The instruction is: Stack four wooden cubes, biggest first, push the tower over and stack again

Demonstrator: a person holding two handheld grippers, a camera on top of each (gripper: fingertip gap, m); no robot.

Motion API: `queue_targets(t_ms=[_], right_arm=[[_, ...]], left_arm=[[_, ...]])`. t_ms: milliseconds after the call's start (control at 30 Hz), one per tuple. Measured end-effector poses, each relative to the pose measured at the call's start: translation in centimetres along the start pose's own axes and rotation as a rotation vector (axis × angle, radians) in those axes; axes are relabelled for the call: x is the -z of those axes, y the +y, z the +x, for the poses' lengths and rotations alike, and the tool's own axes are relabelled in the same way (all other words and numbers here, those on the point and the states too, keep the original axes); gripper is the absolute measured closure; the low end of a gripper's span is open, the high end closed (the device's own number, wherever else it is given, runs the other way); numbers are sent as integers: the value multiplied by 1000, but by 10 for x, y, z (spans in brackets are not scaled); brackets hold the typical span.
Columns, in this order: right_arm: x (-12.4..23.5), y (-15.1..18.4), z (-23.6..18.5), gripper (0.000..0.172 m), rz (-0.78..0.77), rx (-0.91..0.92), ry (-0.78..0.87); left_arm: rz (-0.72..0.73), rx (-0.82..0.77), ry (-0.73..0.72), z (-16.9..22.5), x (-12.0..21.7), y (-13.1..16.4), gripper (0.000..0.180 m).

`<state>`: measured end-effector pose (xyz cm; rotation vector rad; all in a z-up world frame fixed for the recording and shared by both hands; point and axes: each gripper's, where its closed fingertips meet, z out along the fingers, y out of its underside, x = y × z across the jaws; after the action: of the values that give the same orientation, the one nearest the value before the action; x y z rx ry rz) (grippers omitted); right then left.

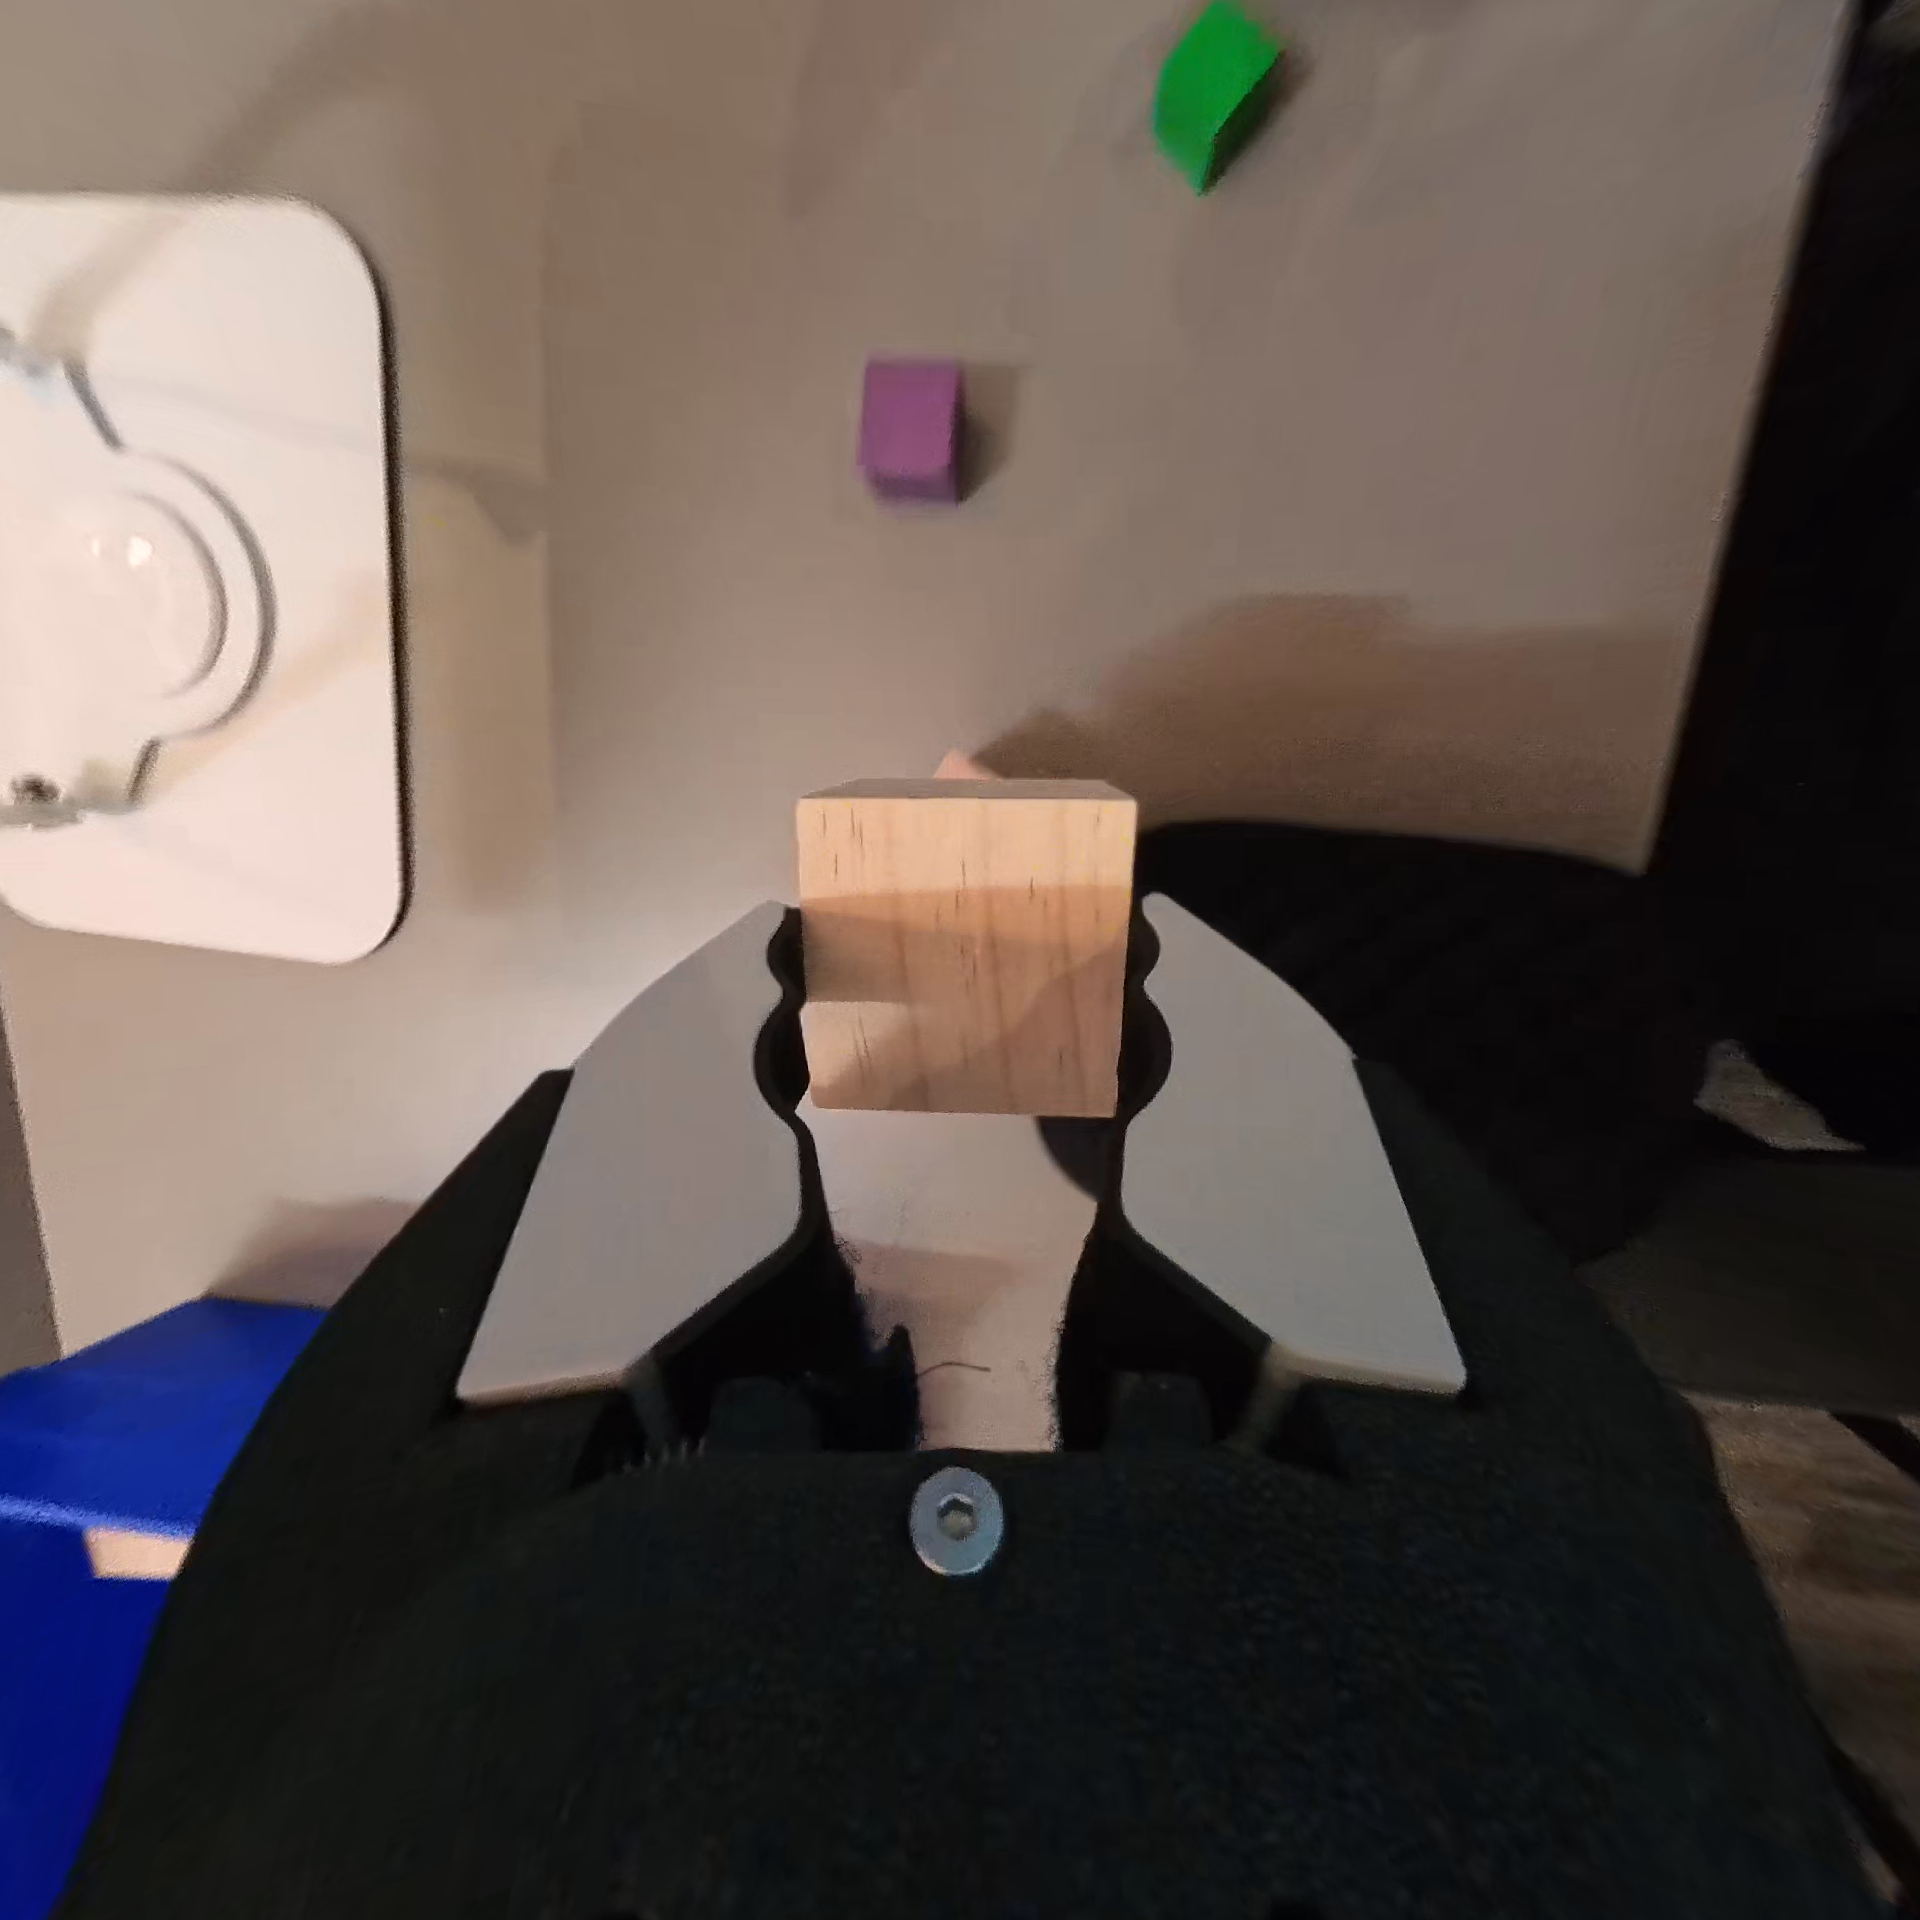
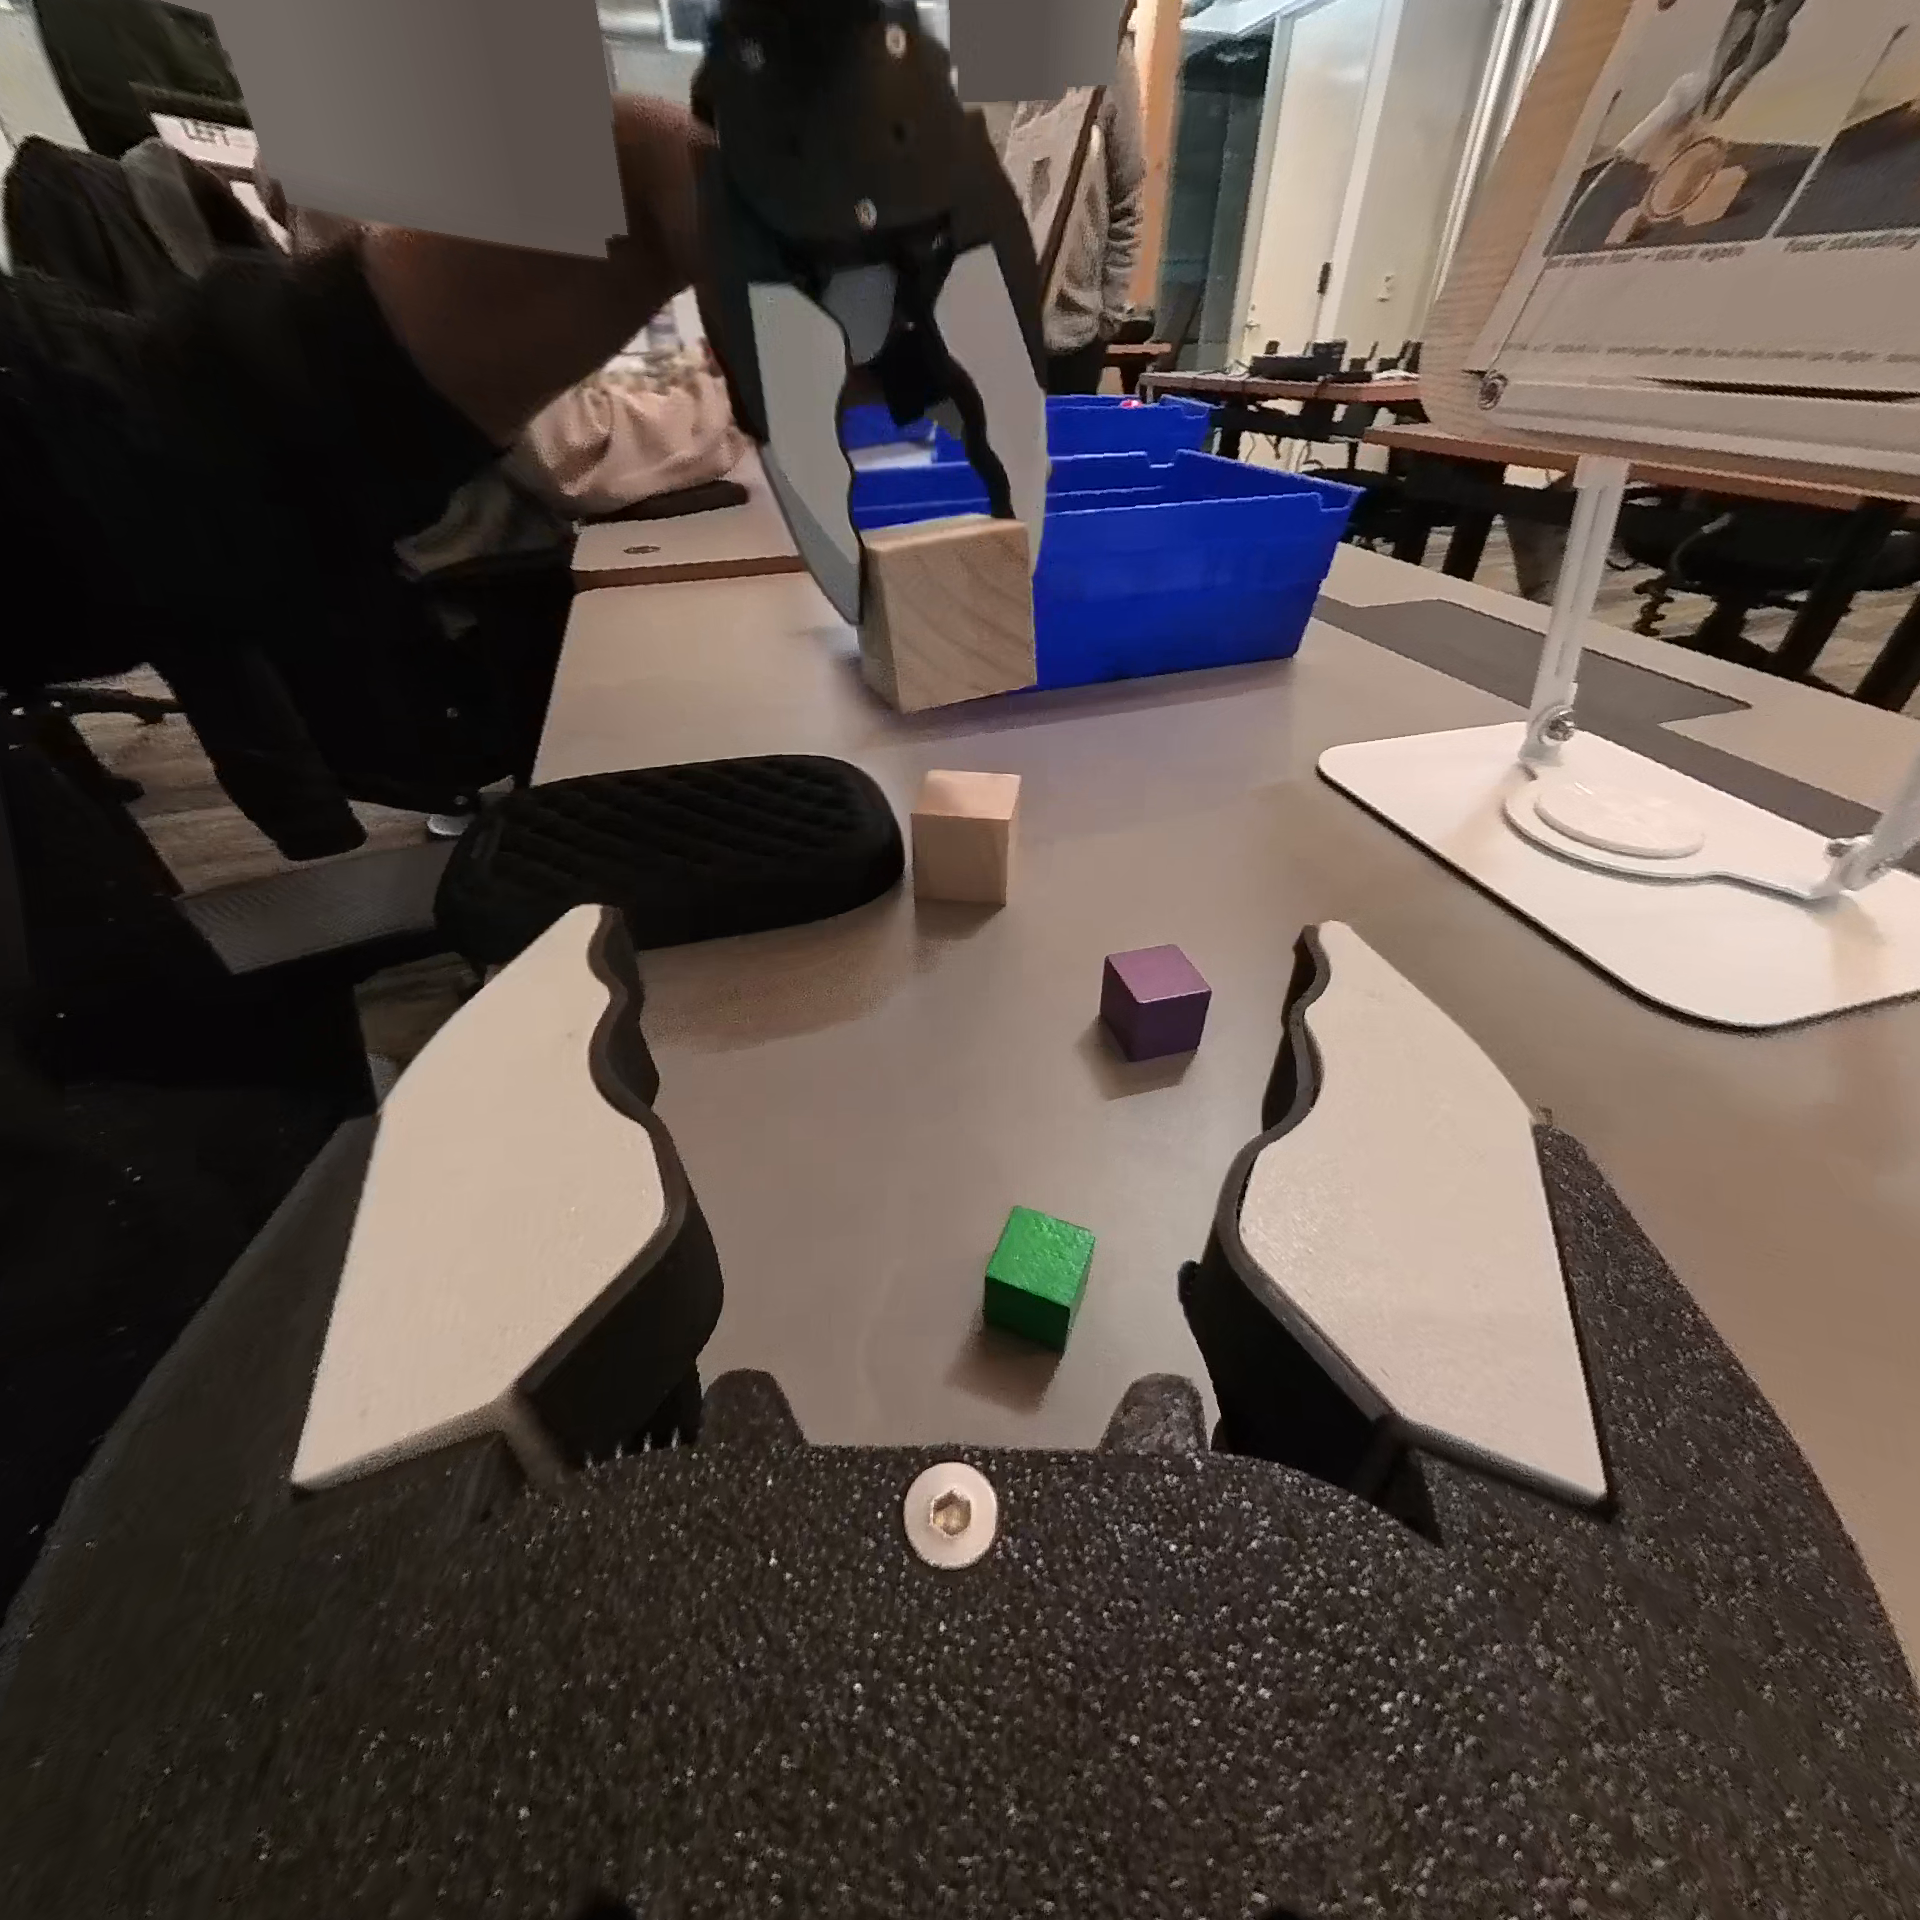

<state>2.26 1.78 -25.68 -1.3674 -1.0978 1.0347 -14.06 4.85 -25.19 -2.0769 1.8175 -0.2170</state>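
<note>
My left gripper (image 1: 964, 935) is shut on a large plain wooden cube (image 1: 964, 945), both pads pressed on its sides. The right wrist view shows it (image 2: 940, 582) holding that cube (image 2: 951, 613) in the air above the table, in front of a blue bin (image 2: 1174, 582). A smaller plain wooden cube (image 2: 964, 836) stands on the table below it; only its corner (image 1: 961, 767) peeks over the held cube. My right gripper (image 2: 961, 997) is open and empty, low over the table. A purple cube (image 2: 1153, 1000) lies just inside its right fingertip and a green cube (image 2: 1039, 1276) lies between its fingers, untouched.
A black padded rest (image 2: 665, 852) lies at the table's left edge beside the small cube. A white stand base (image 2: 1621, 883) sits at the right, holding a picture board (image 2: 1704, 208). A person in dark clothing (image 2: 260, 468) stands at left. The purple (image 1: 912, 428) and green (image 1: 1210, 94) cubes show in the left wrist view. The grippers' ends are close to 20 cm from one another.
</note>
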Motion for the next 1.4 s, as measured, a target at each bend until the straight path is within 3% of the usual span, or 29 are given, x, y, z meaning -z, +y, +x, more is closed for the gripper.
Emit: queue_targets(t_ms=[133, 267, 500, 1100, 1233, 1400], right_arm=[[-1, 2, -5, 56, -12, 3, -46], [-1, 3, -9, 57, -18, 2, -77], [-2, 9, -23, 59, -62, 58, -154], [-1, 11, -30, 64, -72, 66, -206], [-1, 12, -30, 64, -75, 71, -205], [-1, 12, -30, 64, -77, 71, -205]], left_arm=[[38, -10, 75, 33, -5, -37, 122], [-13, -18, 103, 57, -28, -57, 122], [-140, -43, 87, 78, -69, -68, 122], [-89, -42, 82, 91, -105, -72, 122], [-34, -68, 109, 87, -81, -73, 100], [-29, -166, -16, 35, -27, -50, 109]])
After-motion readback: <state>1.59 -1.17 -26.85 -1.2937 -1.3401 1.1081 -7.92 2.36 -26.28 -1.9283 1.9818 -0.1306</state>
